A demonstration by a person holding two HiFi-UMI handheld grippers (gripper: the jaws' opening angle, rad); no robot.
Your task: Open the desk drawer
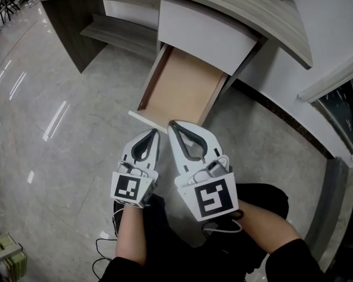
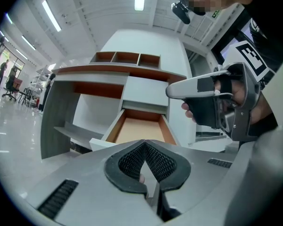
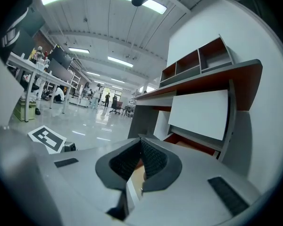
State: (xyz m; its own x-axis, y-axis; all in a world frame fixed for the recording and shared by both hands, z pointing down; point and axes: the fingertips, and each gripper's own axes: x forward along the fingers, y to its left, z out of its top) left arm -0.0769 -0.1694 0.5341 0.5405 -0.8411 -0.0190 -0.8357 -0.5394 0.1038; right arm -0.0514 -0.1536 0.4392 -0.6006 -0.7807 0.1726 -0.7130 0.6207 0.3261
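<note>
The lower desk drawer (image 1: 179, 87) stands pulled out, its bare wooden bottom showing and its white front (image 1: 146, 120) nearest me. Both grippers hover side by side just in front of that drawer front, apart from it. My left gripper (image 1: 155, 132) is shut with nothing in it. My right gripper (image 1: 172, 124) is likewise shut and empty. The left gripper view looks over its closed jaws (image 2: 145, 143) into the open drawer (image 2: 139, 131), with the right gripper (image 2: 173, 91) at the upper right. The right gripper view shows its closed jaws (image 3: 141, 140) and the drawer (image 3: 194, 147) beyond.
Above the open drawer sits a shut white drawer front (image 1: 207, 33) under the curved desktop (image 1: 265, 22). A low shelf (image 1: 115, 33) lies under the desk to the left. The floor is glossy grey tile (image 1: 53, 116). Cables (image 1: 103, 245) trail by my legs.
</note>
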